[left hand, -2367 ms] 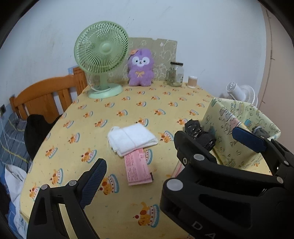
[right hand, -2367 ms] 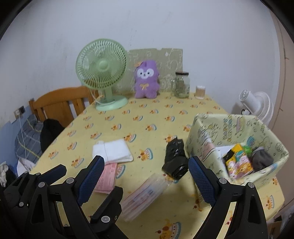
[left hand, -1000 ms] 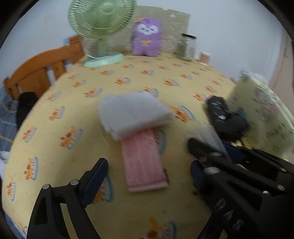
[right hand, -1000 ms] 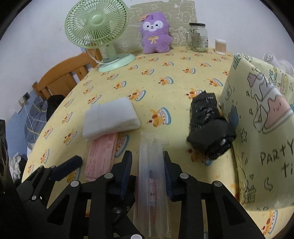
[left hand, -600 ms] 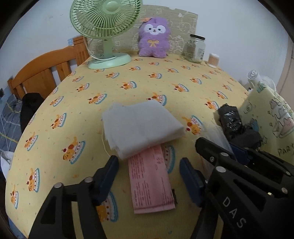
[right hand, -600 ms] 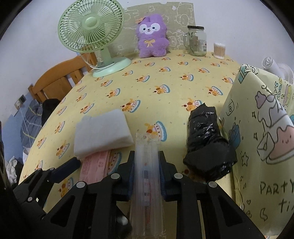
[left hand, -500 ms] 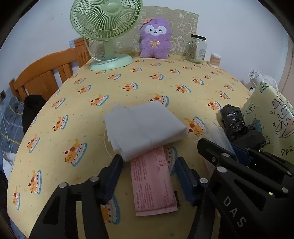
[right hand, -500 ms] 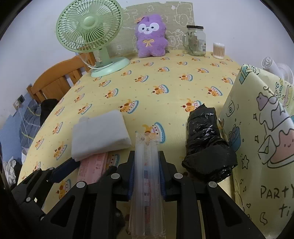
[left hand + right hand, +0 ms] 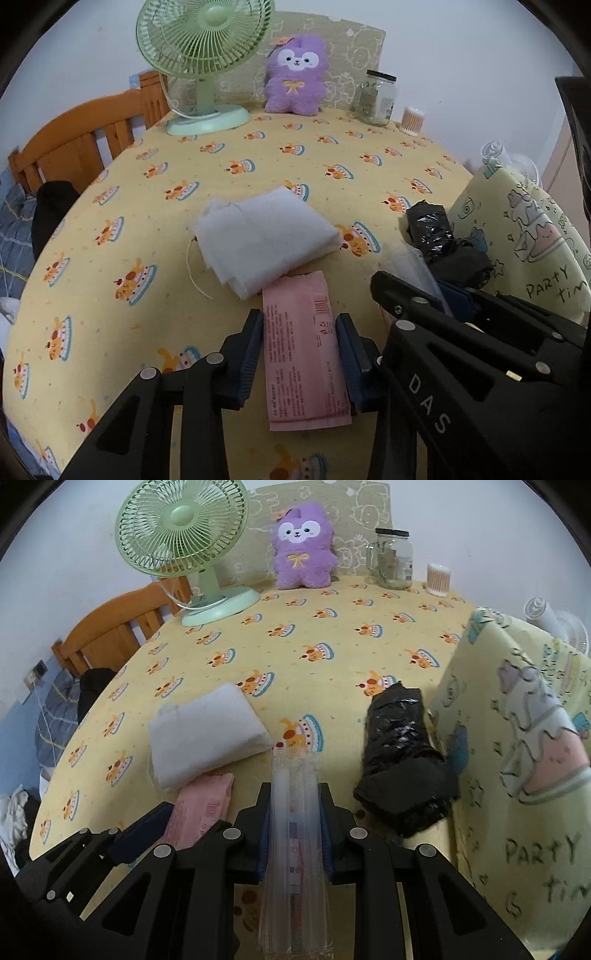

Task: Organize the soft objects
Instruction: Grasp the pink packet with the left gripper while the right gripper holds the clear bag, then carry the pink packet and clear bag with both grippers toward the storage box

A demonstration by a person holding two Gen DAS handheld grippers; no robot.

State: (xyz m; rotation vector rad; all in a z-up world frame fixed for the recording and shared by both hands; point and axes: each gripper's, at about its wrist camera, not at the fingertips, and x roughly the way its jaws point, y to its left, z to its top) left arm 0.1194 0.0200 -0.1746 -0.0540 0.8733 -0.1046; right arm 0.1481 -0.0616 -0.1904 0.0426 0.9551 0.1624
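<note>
Our left claw (image 9: 300, 341) is clamped on the pink packet (image 9: 303, 354), which lies flat on the desk (image 9: 129, 229) with its far end tucked under the folded white cloth (image 9: 264, 242). Our right claw (image 9: 294, 821) grips a clear plastic sleeve (image 9: 294, 853). The black plastic bundle (image 9: 402, 764) rests against the yellow fabric bin (image 9: 524, 760), just right of the sleeve.

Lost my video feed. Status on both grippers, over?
Left gripper closed around pink pack on table. Right gripper shut on clear pack. White cloth overlaps pink pack's far end.
</note>
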